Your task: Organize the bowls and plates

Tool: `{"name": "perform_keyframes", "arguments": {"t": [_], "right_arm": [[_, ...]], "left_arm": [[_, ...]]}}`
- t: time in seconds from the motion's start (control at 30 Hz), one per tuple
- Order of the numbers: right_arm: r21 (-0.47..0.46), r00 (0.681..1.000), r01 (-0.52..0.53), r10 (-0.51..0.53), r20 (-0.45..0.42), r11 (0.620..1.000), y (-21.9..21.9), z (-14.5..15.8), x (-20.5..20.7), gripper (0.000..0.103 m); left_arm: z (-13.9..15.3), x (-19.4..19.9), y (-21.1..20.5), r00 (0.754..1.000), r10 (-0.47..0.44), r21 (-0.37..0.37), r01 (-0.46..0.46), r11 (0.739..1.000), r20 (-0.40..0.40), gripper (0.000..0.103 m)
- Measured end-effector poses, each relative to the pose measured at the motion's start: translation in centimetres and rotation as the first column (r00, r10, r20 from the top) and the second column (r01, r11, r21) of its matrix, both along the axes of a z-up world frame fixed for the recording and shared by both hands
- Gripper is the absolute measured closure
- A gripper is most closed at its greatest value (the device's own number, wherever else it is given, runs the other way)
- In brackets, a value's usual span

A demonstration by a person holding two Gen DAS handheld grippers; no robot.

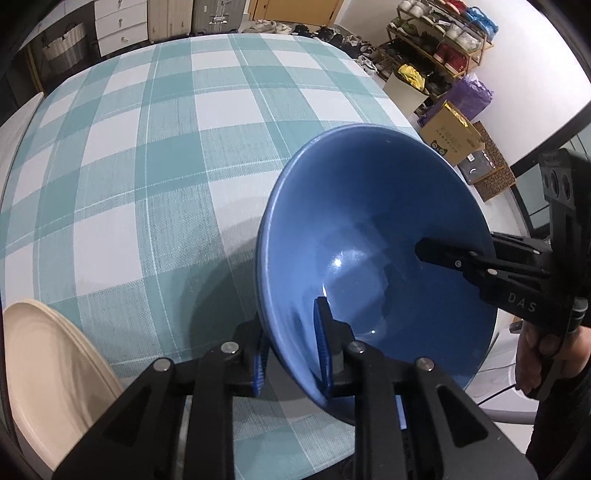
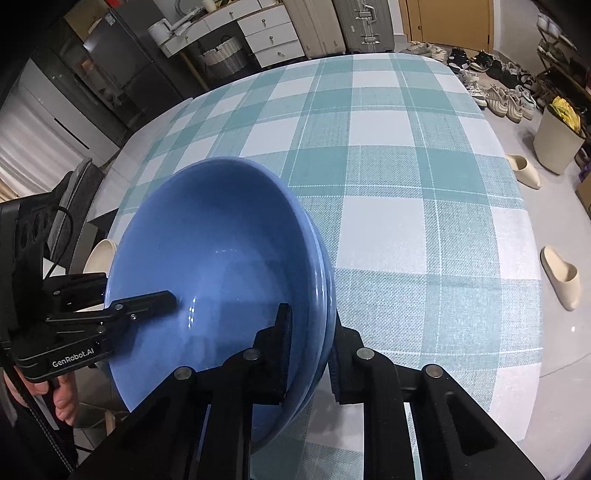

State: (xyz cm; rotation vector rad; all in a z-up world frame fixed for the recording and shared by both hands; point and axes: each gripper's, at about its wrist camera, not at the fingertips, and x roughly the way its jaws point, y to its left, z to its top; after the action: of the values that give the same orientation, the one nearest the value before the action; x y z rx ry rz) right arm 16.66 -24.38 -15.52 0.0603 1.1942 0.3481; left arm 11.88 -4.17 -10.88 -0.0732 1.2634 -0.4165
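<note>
A blue bowl (image 1: 373, 229) is held up above the checked tablecloth, gripped at opposite sides of its rim. My left gripper (image 1: 291, 350) is shut on its near rim, one finger inside, one outside. My right gripper (image 2: 310, 350) is shut on the other side of the bowl (image 2: 214, 258); there the rim looks doubled, as if two blue bowls are nested. Each gripper shows in the other's view, the right one (image 1: 454, 258) and the left one (image 2: 140, 302). A cream plate (image 1: 48, 373) lies at the table's near left edge, and shows behind the bowl (image 2: 99, 254).
The table with the teal and white checked cloth (image 1: 166, 147) stretches ahead. Beyond it stand white drawers (image 2: 269, 33), suitcases (image 2: 362, 22), a shoe rack (image 1: 443, 40) and cardboard boxes (image 1: 450, 136). Slippers (image 2: 559, 277) lie on the floor to the right.
</note>
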Motion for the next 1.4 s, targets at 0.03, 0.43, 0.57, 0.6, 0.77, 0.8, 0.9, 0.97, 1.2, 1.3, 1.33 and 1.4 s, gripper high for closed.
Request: {"name": "perform_keyframes", "arguments": {"t": [0.03, 0.43, 0.57, 0.6, 0.77, 0.8, 0.9, 0.97, 1.2, 1.3, 1.33, 1.4], "right_arm": [[-0.006, 1.0, -0.001, 0.001, 0.003, 1.0, 0.0, 0.0, 0.0, 0.086], [-0.116, 0.984, -0.004, 0.025, 0.174, 0.993, 0.2, 2.3, -1.5, 0.052], [-0.109, 0.986, 0.006, 0.013, 0.166, 0.994, 0.1, 2.1, -1.7, 0.049], [-0.097, 0.987, 0.0, 0.015, 0.157, 0.995, 0.2, 1.9, -1.8, 0.049], [-0.094, 0.995, -0.022, 0.031, 0.094, 0.995, 0.6, 0.2, -1.8, 0.049], [-0.074, 0.997, -0.027, 0.033, 0.072, 0.997, 0.5, -0.1, -1.8, 0.05], [-0.049, 0.998, -0.035, 0.037, 0.048, 0.998, 0.7, -0.5, -1.6, 0.056], [-0.051, 0.998, -0.05, 0.051, 0.036, 0.997, 1.2, -0.5, -1.6, 0.071], [-0.083, 0.998, -0.052, 0.053, 0.015, 0.995, 1.4, -0.3, -1.6, 0.083], [-0.084, 0.998, -0.058, 0.059, 0.007, 0.995, 1.5, 0.0, -1.7, 0.084], [-0.085, 0.998, -0.063, 0.063, 0.003, 0.994, 1.6, 0.1, -1.8, 0.084], [-0.067, 0.998, -0.064, 0.064, -0.009, 0.996, 1.6, 0.1, -2.0, 0.084]], "left_arm": [[0.1, -0.1, 0.0, 1.0, 0.006, 0.006, -0.006, 1.0, 0.022, 0.078], [0.8, -0.1, 0.5, 0.992, 0.033, 0.056, -0.04, 0.998, 0.118, 0.051], [-0.1, -0.1, 0.3, 0.997, 0.017, 0.053, -0.022, 0.998, 0.08, 0.051], [-0.3, 0.0, 0.3, 0.997, 0.017, 0.043, -0.021, 0.999, 0.071, 0.051], [-0.8, -0.3, -0.2, 0.997, -0.035, 0.028, 0.034, 0.999, 0.067, 0.054], [-0.9, -0.4, -0.3, 0.997, -0.041, 0.028, 0.039, 0.999, 0.064, 0.055], [-0.9, -0.5, -0.6, 0.997, -0.06, -0.002, 0.06, 0.998, 0.041, 0.072], [-0.8, -0.6, -1.0, 0.997, -0.069, 0.018, 0.068, 0.998, 0.04, 0.073], [-0.7, -1.1, -0.9, 0.997, -0.071, 0.026, 0.071, 0.997, 0.009, 0.073], [-0.7, -1.7, -0.6, 0.998, -0.064, 0.026, 0.064, 0.998, -0.001, 0.074], [-0.7, -2.0, -0.6, 0.998, -0.067, 0.028, 0.067, 0.997, -0.003, 0.074], [-0.7, -2.3, -0.4, 0.998, -0.068, 0.025, 0.068, 0.997, -0.005, 0.073]]}}
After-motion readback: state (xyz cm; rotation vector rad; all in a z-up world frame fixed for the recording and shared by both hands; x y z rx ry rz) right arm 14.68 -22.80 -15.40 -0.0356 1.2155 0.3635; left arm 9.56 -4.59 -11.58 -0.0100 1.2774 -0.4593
